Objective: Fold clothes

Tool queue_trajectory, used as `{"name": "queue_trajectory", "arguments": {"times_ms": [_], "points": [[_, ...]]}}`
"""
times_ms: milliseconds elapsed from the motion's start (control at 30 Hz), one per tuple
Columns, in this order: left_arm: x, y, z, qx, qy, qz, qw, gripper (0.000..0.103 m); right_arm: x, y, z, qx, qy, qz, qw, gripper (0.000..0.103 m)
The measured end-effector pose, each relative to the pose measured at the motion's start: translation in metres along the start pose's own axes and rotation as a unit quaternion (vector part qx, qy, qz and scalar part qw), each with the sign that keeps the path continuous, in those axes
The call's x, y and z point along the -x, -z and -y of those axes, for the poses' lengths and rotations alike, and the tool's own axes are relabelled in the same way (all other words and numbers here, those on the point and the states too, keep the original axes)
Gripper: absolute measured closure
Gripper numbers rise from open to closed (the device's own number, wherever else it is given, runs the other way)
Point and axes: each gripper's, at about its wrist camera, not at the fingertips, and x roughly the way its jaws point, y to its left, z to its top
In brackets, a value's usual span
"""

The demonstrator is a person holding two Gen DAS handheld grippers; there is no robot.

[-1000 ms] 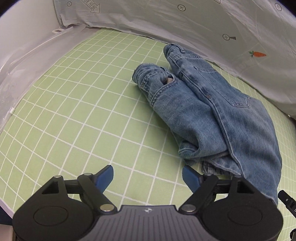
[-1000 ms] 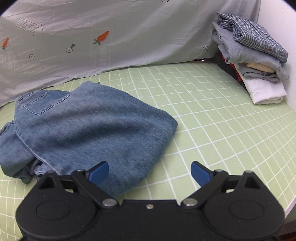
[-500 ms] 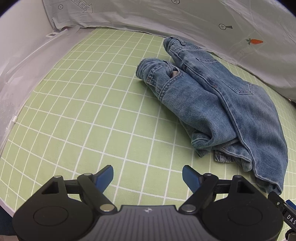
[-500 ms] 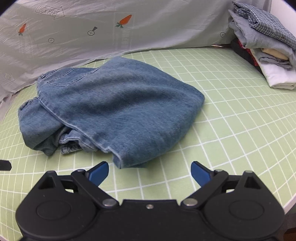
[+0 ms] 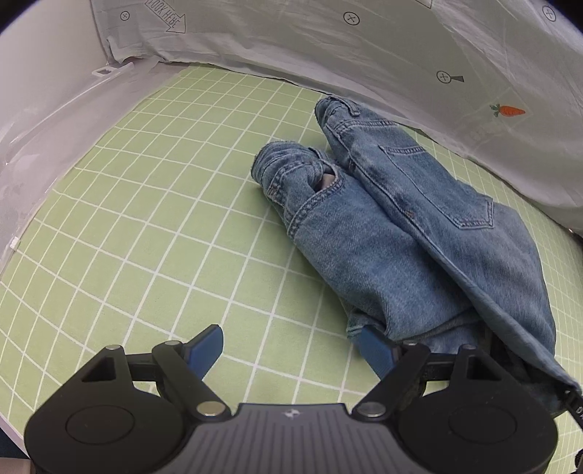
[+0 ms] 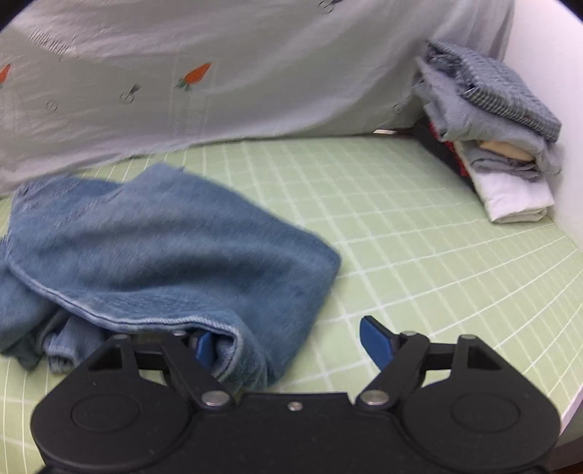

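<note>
Now both spread grippers meet the jeans' (image 5: pixel 419 233) near edge

Green mat (image 5: pixel 153 204) with a white grid across the tabletop, pale grey sheet (image 6: pixel 255 73) hanging behind it, printed with orange carrots (image 5: pixel 508 110) and small crossed circles, an arrow (image 5: pixel 165 20) with lettering near its upper left corner, white wall (image 6: pixel 546 54) at the right

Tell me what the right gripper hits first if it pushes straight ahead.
Probably the jeans: their folded near edge already lies between the open jaws of the right gripper, by the left finger. Depth is blurry, so contact is uncertain.
</note>
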Motion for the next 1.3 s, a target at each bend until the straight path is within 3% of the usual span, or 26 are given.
{"name": "queue_trajectory", "arguments": {"times_ms": [67,167,367,533,600,633,667,700,733,800,900,1067,1300], "points": [[-0.003,-0.007,0.003,0.015,-0.005,0.006,0.9999,0.02,0.003,-0.016,0.015,-0.018,0.016,0.043,0.999,0.024],[-0.012,-0.021,0.004,0.04,-0.01,0.016,0.999,0.02,-0.007,-0.035,0.027,-0.025,0.06,0.073,0.995,0.021],[-0.046,-0.055,0.007,0.081,-0.005,0.007,0.9967,0.02,-0.064,-0.048,0.036,-0.078,0.0,-0.024,0.997,0.018],[-0.065,-0.068,0.012,0.091,0.007,-0.007,0.9958,0.02,-0.086,-0.036,0.024,-0.09,-0.059,-0.101,0.989,0.015],[-0.067,-0.066,0.012,0.091,0.021,-0.007,0.9956,0.028,-0.088,-0.03,0.02,-0.085,-0.077,-0.114,0.987,0.015],[-0.067,-0.065,0.012,0.092,0.031,-0.007,0.9952,0.043,-0.089,-0.03,0.021,-0.09,-0.085,-0.115,0.986,0.016],[-0.068,-0.064,0.012,0.093,0.042,-0.006,0.9948,0.05,-0.089,-0.029,0.022,-0.095,-0.092,-0.117,0.984,0.017],[-0.068,-0.063,0.013,0.085,0.037,-0.008,0.9956,0.068,-0.09,-0.029,0.023,-0.1,-0.1,-0.118,0.983,0.024],[-0.066,-0.061,0.014,0.078,0.033,-0.003,0.9964,0.076,-0.09,-0.028,0.025,-0.104,-0.106,-0.119,0.982,0.038],[-0.06,-0.057,0.012,0.08,0.038,0.004,0.996,0.087,-0.088,-0.027,0.028,-0.103,-0.107,-0.118,0.982,0.058],[-0.048,-0.047,0.009,0.087,0.041,0.007,0.9953,0.089,-0.082,-0.023,0.035,-0.102,-0.107,-0.111,0.983,0.088],[-0.02,-0.008,-0.004,0.098,0.041,0.006,0.9944,0.09,-0.06,-0.022,0.071,-0.116,-0.088,-0.062,0.987,0.094],[0.01,0.041,-0.038,0.136,0.023,0.005,0.9904,0.09,-0.016,-0.059,0.108,-0.052,-0.05,0.037,0.997,0.097]]}}
